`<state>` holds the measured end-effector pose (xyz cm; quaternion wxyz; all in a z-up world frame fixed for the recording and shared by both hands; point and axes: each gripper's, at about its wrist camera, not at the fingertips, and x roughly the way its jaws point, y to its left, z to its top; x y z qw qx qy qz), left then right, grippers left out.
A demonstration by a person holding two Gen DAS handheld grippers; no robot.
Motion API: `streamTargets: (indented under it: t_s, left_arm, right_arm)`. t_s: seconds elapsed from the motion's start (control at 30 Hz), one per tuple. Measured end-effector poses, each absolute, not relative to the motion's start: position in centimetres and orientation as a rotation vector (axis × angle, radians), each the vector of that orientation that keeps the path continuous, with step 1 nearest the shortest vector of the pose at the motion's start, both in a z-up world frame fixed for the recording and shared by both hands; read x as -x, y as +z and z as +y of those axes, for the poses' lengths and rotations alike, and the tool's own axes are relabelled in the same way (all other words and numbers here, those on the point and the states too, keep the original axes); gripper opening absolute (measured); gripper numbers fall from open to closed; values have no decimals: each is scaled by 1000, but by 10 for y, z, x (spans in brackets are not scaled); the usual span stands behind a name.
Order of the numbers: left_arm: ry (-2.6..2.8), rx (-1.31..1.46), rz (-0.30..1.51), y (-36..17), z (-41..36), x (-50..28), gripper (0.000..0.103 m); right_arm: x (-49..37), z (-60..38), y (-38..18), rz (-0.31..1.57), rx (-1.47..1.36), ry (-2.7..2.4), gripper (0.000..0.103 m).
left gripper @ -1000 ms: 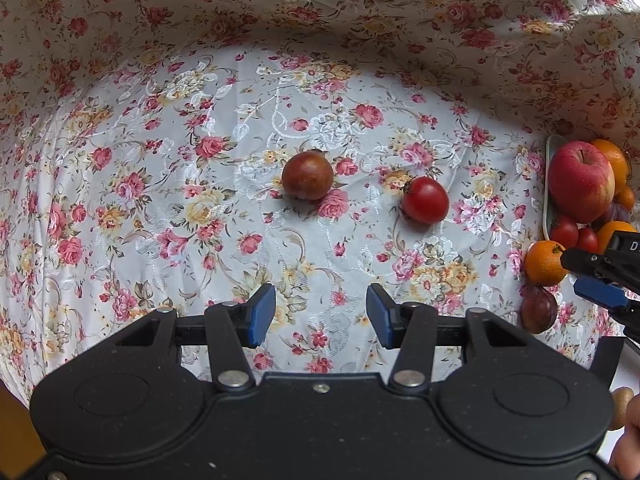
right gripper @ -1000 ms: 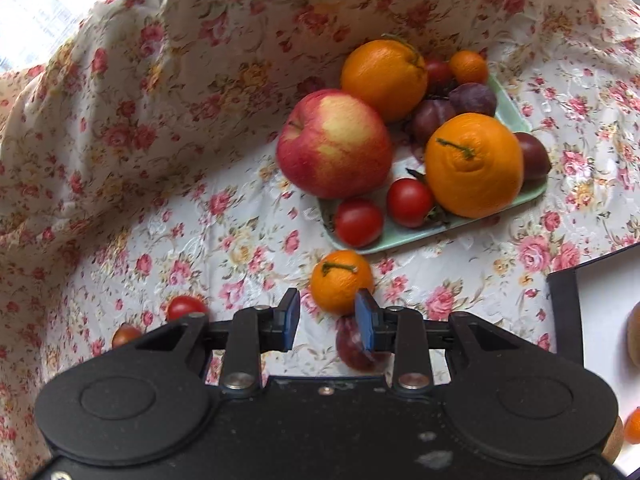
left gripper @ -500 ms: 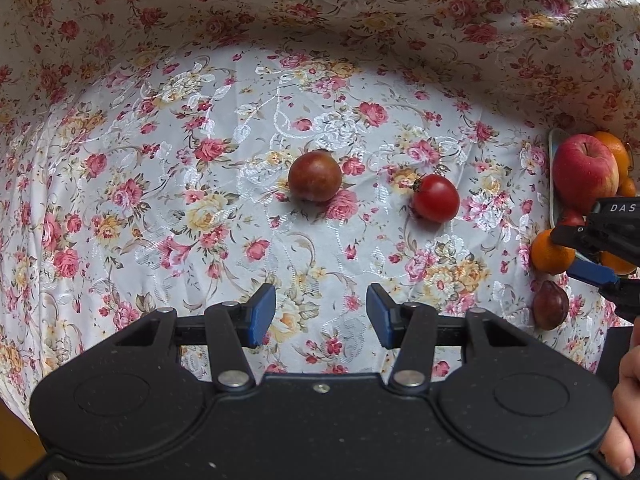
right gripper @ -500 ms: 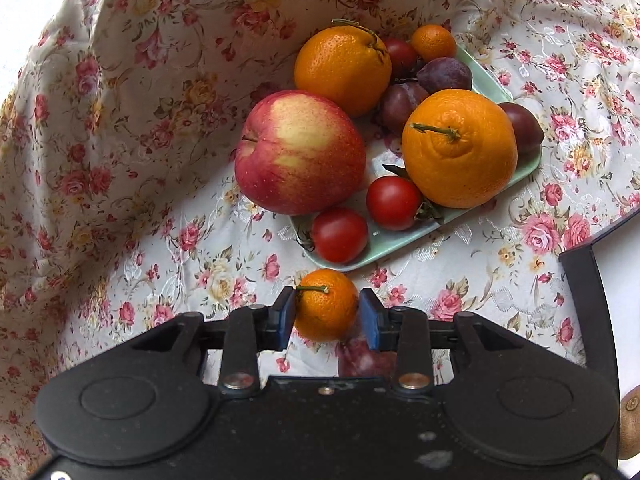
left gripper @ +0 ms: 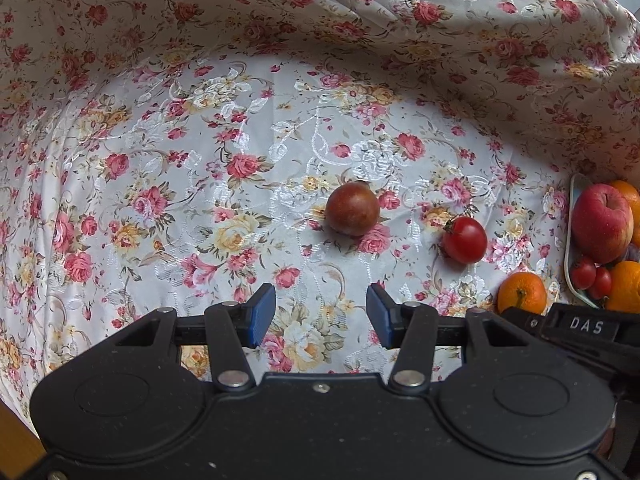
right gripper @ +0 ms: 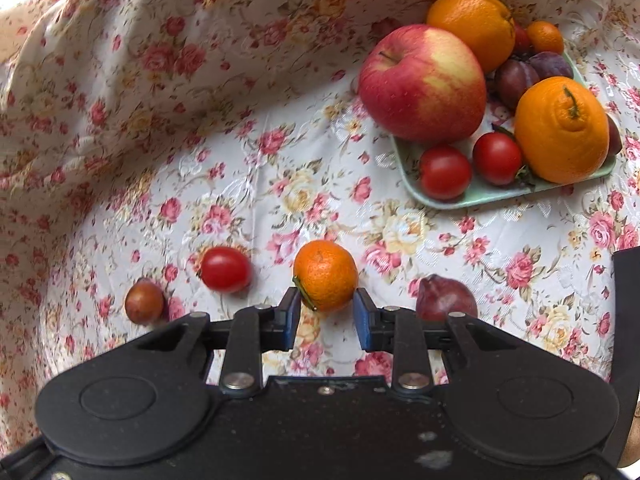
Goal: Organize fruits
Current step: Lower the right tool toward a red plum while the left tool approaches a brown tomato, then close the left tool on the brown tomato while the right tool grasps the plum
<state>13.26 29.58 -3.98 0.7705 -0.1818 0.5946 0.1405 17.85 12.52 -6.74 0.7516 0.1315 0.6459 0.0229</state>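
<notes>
A pale green plate at the right holds an apple, two oranges, plums and two tomatoes. On the floral cloth lie a small mandarin, a red tomato, a brown plum and a dark plum. My right gripper has its blue pads on either side of the mandarin's near part, touching or nearly so. My left gripper is open and empty, short of the brown plum and the tomato. The mandarin and the plate show at its right.
The floral cloth rises in folds behind and to the left. A dark tray edge stands at the right of the right wrist view. The right gripper's body crosses the left wrist view's lower right.
My right gripper has swung left and lifted its view, with the mandarin staying between its pads. The left gripper has drawn back slightly; its jaws have stayed open.
</notes>
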Motion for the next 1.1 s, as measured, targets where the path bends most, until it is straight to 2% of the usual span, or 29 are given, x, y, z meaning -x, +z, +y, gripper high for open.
streamTargets:
  t_s: [0.1, 0.23, 0.6, 0.93, 1.1]
  left_arm:
    - [316, 384, 1286, -40, 295, -134, 57]
    - [327, 362, 1281, -41, 291, -138, 57]
    - [330, 298, 1279, -48, 276, -150, 57]
    - [296, 301, 1218, -38, 287, -171, 57]
    - [286, 318, 1242, -50, 289, -175, 57]
  right_arm:
    - [-173, 133, -78, 1502, -281, 103, 20]
    - [-164, 141, -85, 1555, -252, 124, 20]
    - [-156, 125, -57, 1494, -219, 158, 22]
    - [-156, 84, -39, 1448, -325, 135, 26]
    - [-153, 69, -29, 1401, -366, 138, 26]
